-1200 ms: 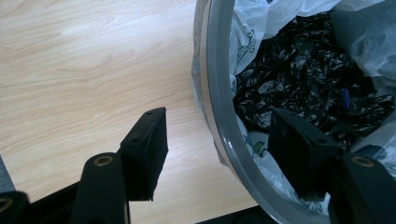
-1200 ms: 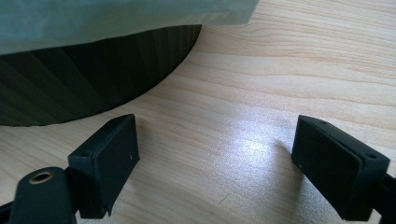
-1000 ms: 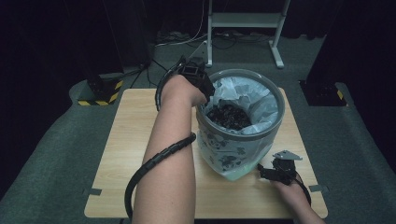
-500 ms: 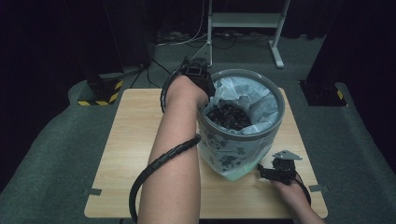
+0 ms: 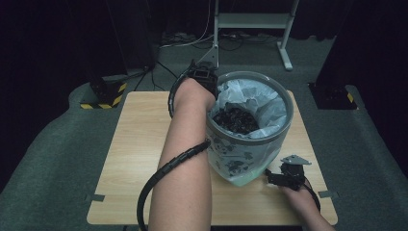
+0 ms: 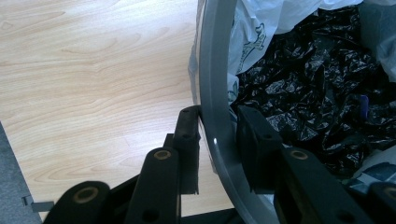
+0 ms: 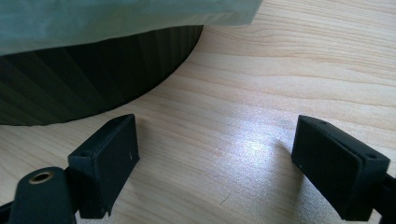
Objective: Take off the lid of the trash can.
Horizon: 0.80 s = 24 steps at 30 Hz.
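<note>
1 grey bin (image 5: pixel 250 126), standing right of centre on the wooden table (image 5: pixel 139 139), is gripped at its far-left rim by the left gripper (image 6: pixel 217 135), clenched with 1 jaw outside and 1 inside, probably to steady or lift it. 1 pale printed liner (image 5: pixel 255 98) and black crumpled plastic (image 6: pixel 308 88) are seen inside. The right gripper (image 7: pixel 215 158) is rested released on the table by the bin's base, holding nothing.

Pale wood-grain desk (image 6: pixel 93 70): smooth, slight sheen. Round grey plastic bin (image 5: pixel 250 137): rim glossy, smooth; ribbed dark base. Thin white plastic liner bag (image 5: pixel 269 103): crinkled, printed pattern. Crumpled black plastic film (image 6: pixel 317 84) inside: shiny, wrinkled. Left gripper (image 6: pixel 217 128), right gripper (image 7: pixel 215 158): matt black plastic jaws. Grey floor carpet (image 5: pixel 57 144): rough.
</note>
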Each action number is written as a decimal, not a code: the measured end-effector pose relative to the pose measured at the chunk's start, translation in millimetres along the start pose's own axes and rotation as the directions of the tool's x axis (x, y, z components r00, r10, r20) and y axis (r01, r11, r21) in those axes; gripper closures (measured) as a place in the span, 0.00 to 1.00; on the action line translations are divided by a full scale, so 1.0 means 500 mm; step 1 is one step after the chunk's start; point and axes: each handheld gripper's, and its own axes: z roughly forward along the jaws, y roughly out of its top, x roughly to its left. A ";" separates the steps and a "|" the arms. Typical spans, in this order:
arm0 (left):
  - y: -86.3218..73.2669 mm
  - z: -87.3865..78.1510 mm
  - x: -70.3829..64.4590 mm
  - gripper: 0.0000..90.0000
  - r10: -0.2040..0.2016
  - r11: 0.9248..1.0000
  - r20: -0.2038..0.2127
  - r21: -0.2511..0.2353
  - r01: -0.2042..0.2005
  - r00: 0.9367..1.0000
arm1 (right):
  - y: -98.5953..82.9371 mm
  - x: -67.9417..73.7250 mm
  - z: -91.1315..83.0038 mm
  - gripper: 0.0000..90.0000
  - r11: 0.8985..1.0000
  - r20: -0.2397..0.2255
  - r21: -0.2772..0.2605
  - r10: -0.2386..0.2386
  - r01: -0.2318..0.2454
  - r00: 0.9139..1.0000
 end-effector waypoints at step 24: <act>-0.003 -0.027 -0.003 0.78 0.017 0.999 -0.006 -0.035 -0.017 1.000 | 0.001 0.000 0.001 0.16 1.000 -0.005 0.000 -0.007 0.007 1.000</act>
